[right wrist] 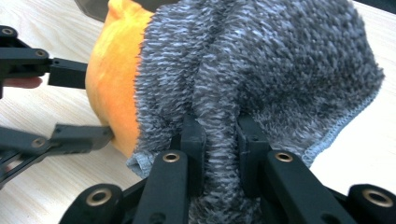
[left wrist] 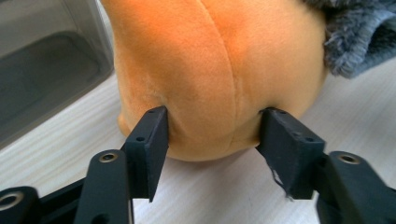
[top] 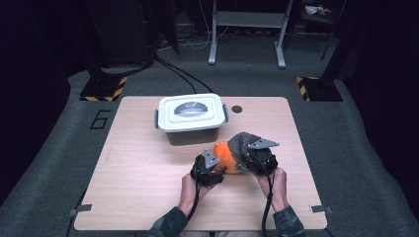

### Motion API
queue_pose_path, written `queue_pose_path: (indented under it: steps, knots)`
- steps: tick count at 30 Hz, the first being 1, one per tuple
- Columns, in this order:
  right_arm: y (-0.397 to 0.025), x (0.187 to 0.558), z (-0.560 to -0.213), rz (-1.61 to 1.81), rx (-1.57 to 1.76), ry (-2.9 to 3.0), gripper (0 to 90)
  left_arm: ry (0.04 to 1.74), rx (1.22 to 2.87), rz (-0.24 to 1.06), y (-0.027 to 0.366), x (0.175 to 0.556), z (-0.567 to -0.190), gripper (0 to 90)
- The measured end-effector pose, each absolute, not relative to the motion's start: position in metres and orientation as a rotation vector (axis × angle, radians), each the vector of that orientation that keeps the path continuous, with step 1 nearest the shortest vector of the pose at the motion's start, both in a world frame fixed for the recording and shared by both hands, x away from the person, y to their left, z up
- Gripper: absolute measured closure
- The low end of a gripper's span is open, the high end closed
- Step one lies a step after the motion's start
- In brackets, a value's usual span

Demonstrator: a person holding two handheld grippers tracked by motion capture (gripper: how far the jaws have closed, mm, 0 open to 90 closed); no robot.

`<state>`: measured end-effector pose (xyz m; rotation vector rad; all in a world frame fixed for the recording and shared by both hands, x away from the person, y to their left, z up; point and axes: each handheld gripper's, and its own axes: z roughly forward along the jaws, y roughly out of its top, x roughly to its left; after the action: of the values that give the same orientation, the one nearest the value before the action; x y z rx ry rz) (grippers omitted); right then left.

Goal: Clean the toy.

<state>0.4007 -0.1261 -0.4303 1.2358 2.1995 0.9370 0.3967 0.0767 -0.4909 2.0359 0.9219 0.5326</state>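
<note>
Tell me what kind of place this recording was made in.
Probably a lab or test workshop: a bare wooden table on grey carpet, hazard-striped stand bases on the floor, loose cables, and a metal desk frame behind.

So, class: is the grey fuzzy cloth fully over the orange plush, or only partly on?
Partly on. The grey cloth covers one end of the orange plush; the other end is bare, held by the left gripper.
</note>
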Motion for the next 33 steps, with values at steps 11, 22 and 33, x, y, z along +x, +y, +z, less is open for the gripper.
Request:
queue_pose_path:
  steps: [11,22,33]
  knots:
    - [-0.133,0.395,-0.421,0.966,1.235,2.162,76.4,0.9,1.967,0.434,0.084,0.402,-0.485,81.0]
    - [-0.123,0.379,-0.4,1.003,1.133,2.154,76.3,0.914,1.9,0.195,0.095,0.403,-0.477,81.9]
    - [-0.108,0.393,-0.419,0.942,1.14,2.2,76.5,0.96,1.935,0.238,0.09,0.409,-0.48,80.9]
